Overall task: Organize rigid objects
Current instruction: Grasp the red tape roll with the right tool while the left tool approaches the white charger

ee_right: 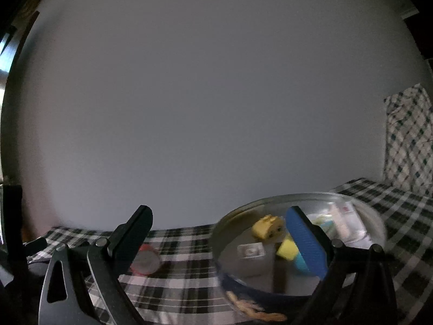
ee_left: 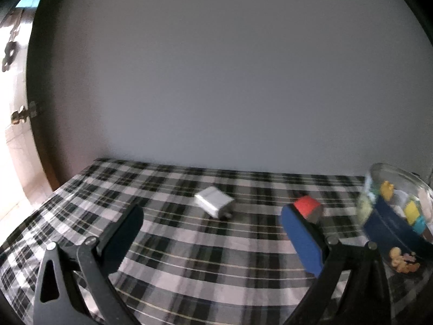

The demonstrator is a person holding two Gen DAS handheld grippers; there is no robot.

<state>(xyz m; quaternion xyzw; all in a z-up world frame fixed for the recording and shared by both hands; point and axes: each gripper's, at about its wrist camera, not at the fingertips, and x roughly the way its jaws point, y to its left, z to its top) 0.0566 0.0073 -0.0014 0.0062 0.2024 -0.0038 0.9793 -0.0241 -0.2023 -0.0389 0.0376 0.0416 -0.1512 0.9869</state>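
Both grippers hover above a tabletop [ee_left: 189, 257] covered in a black-and-white plaid cloth, and neither one grips anything. Left gripper [ee_left: 211, 216] has its jaws spread wide apart, a black finger on one side and a blue-padded finger on the other. Ahead of it, between the two fingers and a little further off, a small white block-shaped object [ee_left: 213, 201] lies on the cloth, blurred so its exact kind cannot be told. Just beyond the tip of the blue pad sits a red-and-grey block [ee_left: 308, 208]. Further to that gripper's right stands a clear glass bowl [ee_left: 416, 187] with a dark blue base, holding yellow and teal toy pieces.

Right gripper [ee_right: 219, 219] is likewise parted wide and empty. Its blue-padded finger reaches over the near rim of the glass bowl [ee_right: 224, 233], in front of a yellow toy [ee_right: 266, 226], a yellow-and-teal piece [ee_right: 288, 250] and some pale items at the back. Behind its black finger, to the left of the bowl, a red-rimmed round object [ee_right: 146, 262] rests on the cloth. A plain pale wall [ee_right: 203, 94] rises behind the tabletop.
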